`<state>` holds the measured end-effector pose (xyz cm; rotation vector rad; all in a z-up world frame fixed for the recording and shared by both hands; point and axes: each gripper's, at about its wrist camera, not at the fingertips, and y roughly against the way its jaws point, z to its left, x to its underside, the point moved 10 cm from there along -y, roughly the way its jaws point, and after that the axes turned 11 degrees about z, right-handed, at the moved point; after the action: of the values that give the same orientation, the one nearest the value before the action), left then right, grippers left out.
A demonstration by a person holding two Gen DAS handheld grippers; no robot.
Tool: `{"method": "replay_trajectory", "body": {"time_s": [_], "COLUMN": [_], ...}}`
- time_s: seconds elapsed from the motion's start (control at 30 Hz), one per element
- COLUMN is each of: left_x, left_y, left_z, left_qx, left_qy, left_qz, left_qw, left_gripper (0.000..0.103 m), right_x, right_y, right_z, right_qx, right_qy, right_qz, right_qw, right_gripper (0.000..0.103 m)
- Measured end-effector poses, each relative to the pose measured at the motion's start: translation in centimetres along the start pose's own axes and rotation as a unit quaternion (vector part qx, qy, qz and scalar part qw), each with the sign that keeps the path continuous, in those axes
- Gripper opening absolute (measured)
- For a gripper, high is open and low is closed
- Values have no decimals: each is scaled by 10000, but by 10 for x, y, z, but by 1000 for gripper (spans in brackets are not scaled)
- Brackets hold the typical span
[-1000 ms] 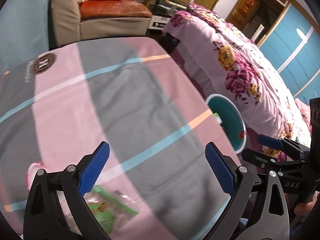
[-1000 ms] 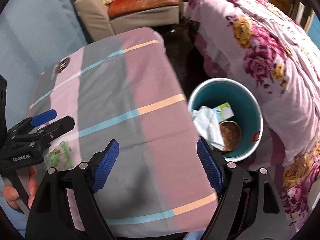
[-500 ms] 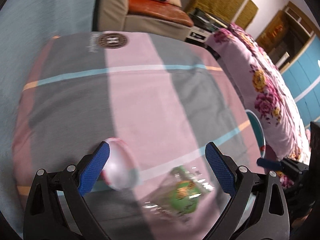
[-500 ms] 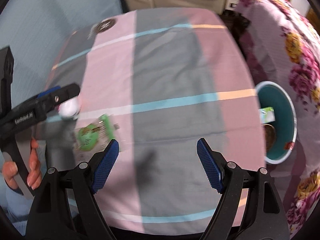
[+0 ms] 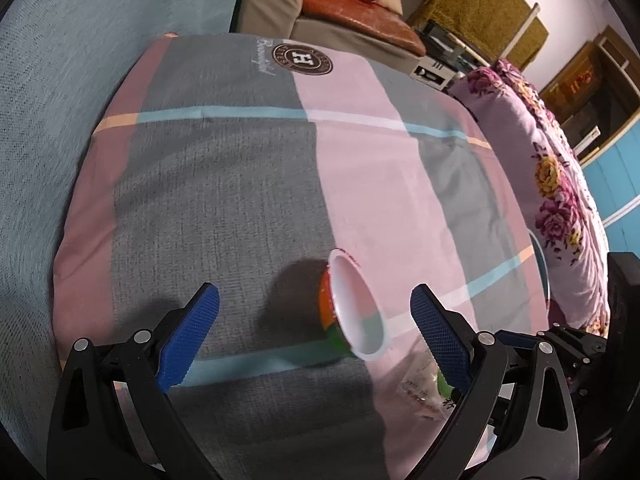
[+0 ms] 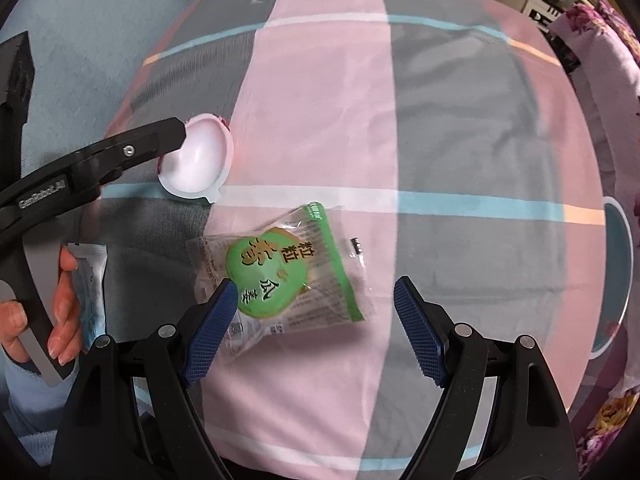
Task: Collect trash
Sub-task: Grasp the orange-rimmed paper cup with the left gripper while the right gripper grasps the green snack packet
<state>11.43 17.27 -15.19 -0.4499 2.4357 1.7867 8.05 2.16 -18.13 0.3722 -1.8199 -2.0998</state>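
At the far left of the right wrist view, a person's hand [image 6: 60,312] grips the handle of the left hand-held gripper [image 5: 316,330], with a pale blue sachet [image 6: 94,280] beside the fingers. That gripper's jaws stand spread and empty above a white plastic cup [image 5: 354,308] lying tipped on the pink-and-grey checked cloth [image 5: 224,184] over the bench. Just right of the cup lies a clear snack wrapper [image 6: 280,272] with a green round label. The right hand-held gripper [image 6: 312,328] hangs released over the wrapper, its left finger overlapping the wrapper's edge in the view. At the far right, beyond the cloth's edge, shows the rim of a teal bin [image 6: 618,280].
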Motion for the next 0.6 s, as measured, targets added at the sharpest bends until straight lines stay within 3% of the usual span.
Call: {"method": "replay_trajectory", "body": {"time_s": [0.27, 0.37, 0.4, 0.43, 0.5, 0.57, 0.6], "left_x": [5, 5, 6, 6, 8, 11, 12], "left_y": [-11, -13, -13, -14, -16, -21, -23], "left_z": [6, 5, 4, 2, 0, -3, -5], "left_qx": [-126, -185, -206, -228, -280, -297, -306], "left_qy": [-97, -135, -162, -212, -300, -384, -406], "left_qz": [121, 91, 90, 85, 123, 210, 252], "left_qw": [9998, 9997, 9996, 9995, 9991, 9986, 9984], "left_gripper": [96, 96, 96, 94, 81, 68, 53], "right_x": [2, 6, 7, 7, 5, 5, 5], "right_y": [-17, -17, -15, -14, -8, -5, -4], "right_z": [12, 18, 20, 23, 28, 31, 31], "right_qx": [-263, -413, -453, -527, -603, -544, -555], "right_qy": [7, 96, 130, 152, 229, 330, 311], "right_qz": [75, 57, 32, 20, -39, -44, -39], "right_qw": [9996, 9991, 9989, 9985, 9979, 9980, 9980], "right_gripper": [80, 73, 65, 51, 36, 32, 32]}}
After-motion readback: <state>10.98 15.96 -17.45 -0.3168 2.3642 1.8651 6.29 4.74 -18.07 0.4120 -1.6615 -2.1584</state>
